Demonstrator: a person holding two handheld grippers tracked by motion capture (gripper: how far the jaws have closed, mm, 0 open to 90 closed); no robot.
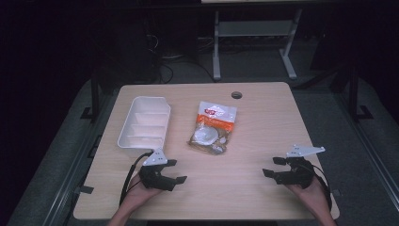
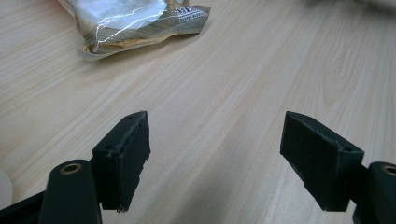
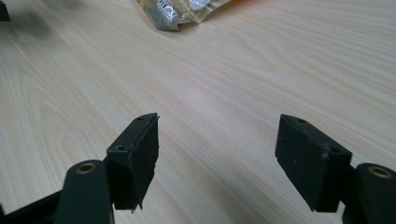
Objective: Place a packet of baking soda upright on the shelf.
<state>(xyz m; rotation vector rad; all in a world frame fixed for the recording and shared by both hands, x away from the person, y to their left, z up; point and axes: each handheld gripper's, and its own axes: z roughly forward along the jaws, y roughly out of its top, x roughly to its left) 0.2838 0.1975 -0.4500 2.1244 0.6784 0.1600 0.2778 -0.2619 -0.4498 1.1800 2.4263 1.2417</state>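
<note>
Both claws sit low over my near edge of the table (image 1: 263,122), jaws spread wide with nothing but bare wood between them. My left claw (image 1: 175,170) rests just in front of the white divided tray (image 1: 143,123), which lies toward the table's left side. My right claw (image 1: 274,166) is well apart from it, near the right edge. Between the two and farther out lies the clear snack bag (image 1: 212,128), flat on the wood just beside the tray, untouched by either claw. From the left gripper view I see the bag's crinkled corner (image 2: 140,23) ahead of the jaws; the right gripper view catches another corner (image 3: 180,11).
</note>
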